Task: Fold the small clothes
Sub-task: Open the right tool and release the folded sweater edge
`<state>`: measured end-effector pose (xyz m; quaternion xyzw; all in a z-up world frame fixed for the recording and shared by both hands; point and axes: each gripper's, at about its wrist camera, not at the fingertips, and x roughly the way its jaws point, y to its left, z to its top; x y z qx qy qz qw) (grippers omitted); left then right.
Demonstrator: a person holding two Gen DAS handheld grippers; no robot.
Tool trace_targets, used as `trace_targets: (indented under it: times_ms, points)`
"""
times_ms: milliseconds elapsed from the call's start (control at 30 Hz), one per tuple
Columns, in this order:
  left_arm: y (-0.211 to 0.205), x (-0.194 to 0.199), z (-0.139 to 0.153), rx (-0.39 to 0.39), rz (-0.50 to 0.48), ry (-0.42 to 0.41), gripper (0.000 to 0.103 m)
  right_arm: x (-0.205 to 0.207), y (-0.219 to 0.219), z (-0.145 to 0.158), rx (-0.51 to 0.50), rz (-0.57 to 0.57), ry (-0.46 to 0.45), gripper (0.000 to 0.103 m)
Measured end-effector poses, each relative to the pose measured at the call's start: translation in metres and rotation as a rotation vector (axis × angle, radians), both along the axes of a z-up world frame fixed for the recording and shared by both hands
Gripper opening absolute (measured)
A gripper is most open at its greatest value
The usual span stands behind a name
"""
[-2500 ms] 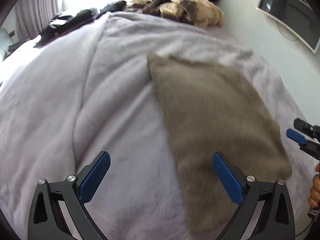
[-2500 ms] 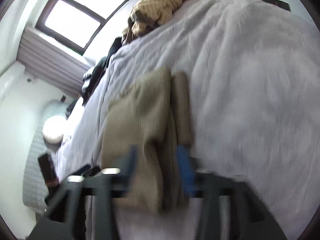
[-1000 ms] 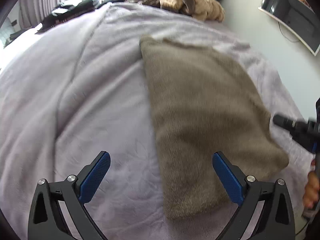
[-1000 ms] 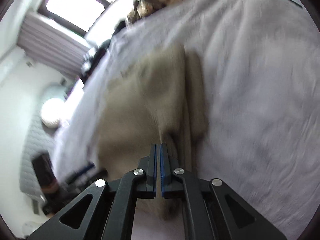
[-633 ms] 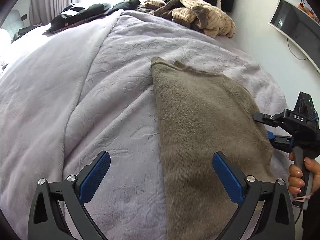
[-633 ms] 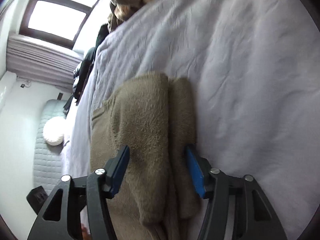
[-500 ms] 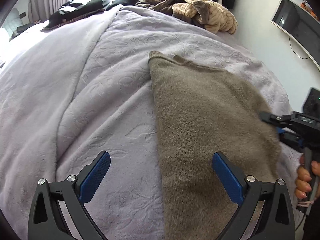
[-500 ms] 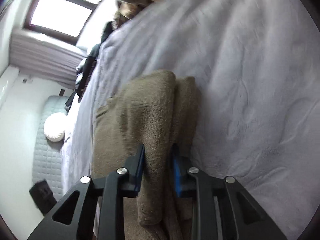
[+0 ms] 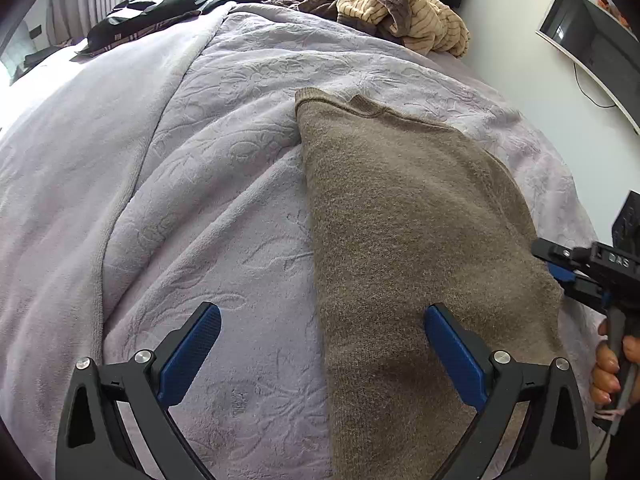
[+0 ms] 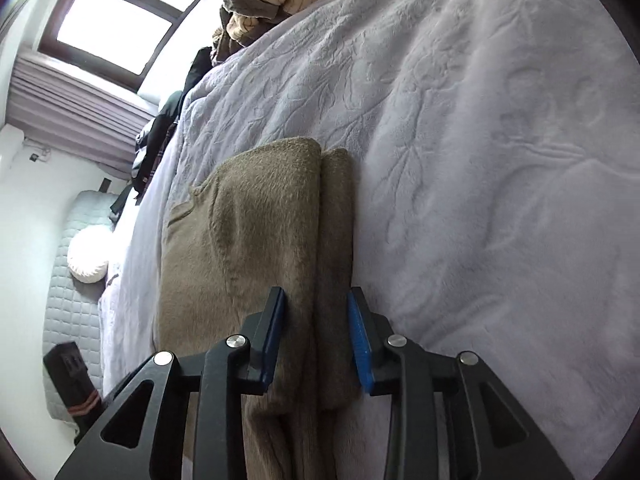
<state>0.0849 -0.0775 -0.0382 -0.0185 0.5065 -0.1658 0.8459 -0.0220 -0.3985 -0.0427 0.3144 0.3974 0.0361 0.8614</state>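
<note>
Straddling the folded taupe knit garment's (image 10: 256,240) doubled edge, right tongs (image 10: 316,336) sit part-open, ungripped; close fully over both layers before lifting. Left tongs (image 9: 320,354) gape wide, empty.

My count from both wrist cameras

I see one brown sweater (image 9: 404,240), two grippers (image 9: 320,352) (image 10: 316,336), one lilac blanket (image 9: 200,200), one heap of striped clothes (image 9: 404,12), one screen (image 9: 592,40), one window (image 10: 108,28).
</note>
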Motion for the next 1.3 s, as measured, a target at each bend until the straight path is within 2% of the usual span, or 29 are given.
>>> trace_targets:
  times_ms: [33,167,333,533,633,800,867,1133,1300]
  points:
    - [-0.001,0.000,0.000,0.001,0.000,0.000,0.102,-0.003,0.000,0.000,0.007,-0.001,0.000,0.037]
    - [-0.001,-0.001,0.001,0.004,0.001,0.001,0.102,-0.010,-0.001,0.002,0.027,0.009,-0.003,0.055]
    - [-0.002,0.000,0.003,0.023,-0.010,-0.003,0.102,-0.015,0.003,0.005,0.032,0.023,-0.015,0.062]
    - [0.000,0.001,0.002,0.016,-0.003,0.014,0.102,-0.015,0.008,0.006,0.031,0.027,-0.018,0.063]
    - [0.000,0.001,0.004,0.013,-0.004,0.001,0.102,-0.017,0.008,0.006,0.029,0.029,-0.019,0.073]
    - [0.003,0.002,0.010,0.008,-0.012,-0.025,0.102,-0.022,0.008,0.006,0.016,0.032,-0.024,0.073]
    - [0.006,0.006,0.008,-0.002,-0.017,0.008,0.102,-0.023,0.006,0.004,0.020,0.026,-0.021,0.073]
    - [0.023,0.024,-0.013,-0.155,0.015,0.155,0.102,-0.019,-0.002,-0.004,0.064,0.023,-0.024,0.074]
    - [0.016,0.033,-0.009,-0.192,-0.030,0.157,0.102,-0.007,0.001,-0.005,0.077,0.063,-0.026,0.074]
